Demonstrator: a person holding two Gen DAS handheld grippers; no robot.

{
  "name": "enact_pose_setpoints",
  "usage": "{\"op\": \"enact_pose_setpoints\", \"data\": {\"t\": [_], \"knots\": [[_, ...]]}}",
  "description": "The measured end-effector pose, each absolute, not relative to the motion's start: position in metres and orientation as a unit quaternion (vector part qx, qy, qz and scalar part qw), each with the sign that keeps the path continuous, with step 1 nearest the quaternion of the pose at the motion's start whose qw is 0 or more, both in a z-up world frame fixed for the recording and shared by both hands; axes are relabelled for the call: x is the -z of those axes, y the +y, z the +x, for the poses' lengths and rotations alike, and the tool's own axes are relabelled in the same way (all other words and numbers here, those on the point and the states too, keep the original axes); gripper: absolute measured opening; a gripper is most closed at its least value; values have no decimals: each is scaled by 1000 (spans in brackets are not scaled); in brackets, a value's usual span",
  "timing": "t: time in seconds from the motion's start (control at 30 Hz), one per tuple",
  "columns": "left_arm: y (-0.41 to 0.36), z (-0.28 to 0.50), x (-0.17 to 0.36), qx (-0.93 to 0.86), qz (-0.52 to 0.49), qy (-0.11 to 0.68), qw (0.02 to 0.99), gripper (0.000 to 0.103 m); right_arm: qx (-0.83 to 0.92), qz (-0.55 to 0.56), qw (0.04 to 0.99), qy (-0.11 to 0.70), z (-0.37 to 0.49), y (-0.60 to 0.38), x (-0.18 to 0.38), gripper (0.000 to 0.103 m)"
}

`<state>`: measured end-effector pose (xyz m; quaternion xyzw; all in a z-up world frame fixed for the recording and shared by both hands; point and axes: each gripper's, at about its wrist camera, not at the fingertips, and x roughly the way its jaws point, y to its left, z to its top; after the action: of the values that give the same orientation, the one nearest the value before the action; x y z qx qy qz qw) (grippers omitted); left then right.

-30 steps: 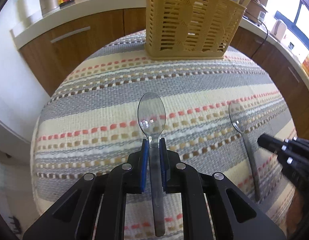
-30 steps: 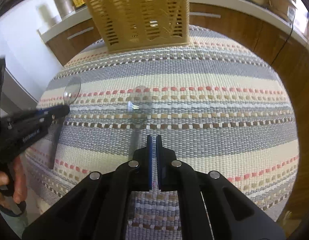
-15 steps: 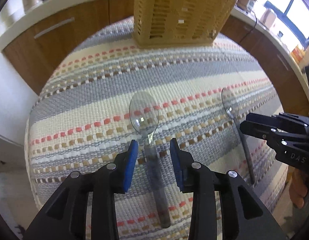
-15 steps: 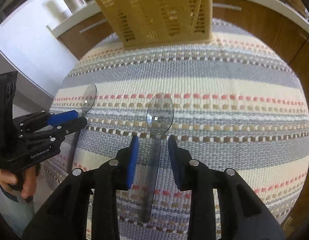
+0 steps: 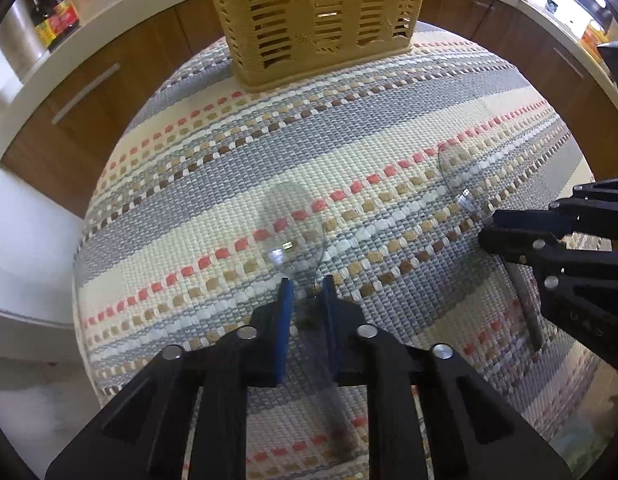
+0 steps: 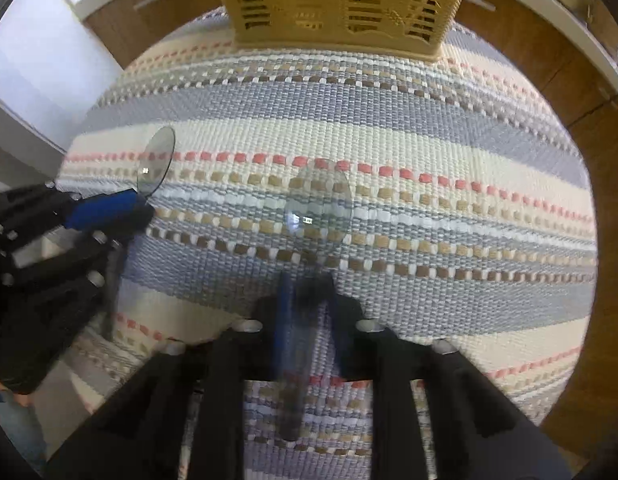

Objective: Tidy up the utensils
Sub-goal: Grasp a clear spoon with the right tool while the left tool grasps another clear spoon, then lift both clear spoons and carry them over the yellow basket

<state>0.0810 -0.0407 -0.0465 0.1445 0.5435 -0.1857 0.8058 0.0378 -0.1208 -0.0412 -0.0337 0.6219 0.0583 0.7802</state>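
Two clear plastic spoons lie on a striped woven mat (image 5: pixel 189 200). My left gripper (image 5: pixel 307 284) points steeply down with its blue pads closing on the neck of the left spoon (image 5: pixel 295 232), whose handle runs back between the fingers. My right gripper (image 6: pixel 306 282) is likewise closing on the neck of the right spoon (image 6: pixel 321 200); this part is blurred. Each gripper also shows in the other's view: the right gripper (image 5: pixel 489 230) beside its spoon (image 5: pixel 455 176), and the left gripper (image 6: pixel 143 210) below its spoon bowl (image 6: pixel 157 160). A yellow slotted basket (image 5: pixel 321 20) stands at the mat's far edge.
Wooden cabinets under a white counter (image 5: pixel 109 12) curve around behind the mat. Dark sauce bottles (image 5: pixel 55 12) and a steel canister (image 5: pixel 13 40) stand on the counter at the left. The basket (image 6: pixel 341 4) fills the top middle of the right wrist view.
The left jaws let go of their spoon, opened wide, then closed again near its neck. The right gripper moved from bare mat over the other spoon, opened, and closed around its handle. Both wrists rolled.
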Motion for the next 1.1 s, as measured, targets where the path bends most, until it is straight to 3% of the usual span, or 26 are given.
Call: {"op": "enact_pose_setpoints", "data": {"t": [0.2,0.7,1.1], "knots": [[-30,77,29,190,110,514,829,10,-99,4,795,599,31,-126,33,10],[-6,109,-136,220,-8,259,940,10,-143,57,912,381,63,-172,-110,10],[-29,168,-172,243,-61,157,955,10,-109,49,973,199,126,-208,-160,10]]}}
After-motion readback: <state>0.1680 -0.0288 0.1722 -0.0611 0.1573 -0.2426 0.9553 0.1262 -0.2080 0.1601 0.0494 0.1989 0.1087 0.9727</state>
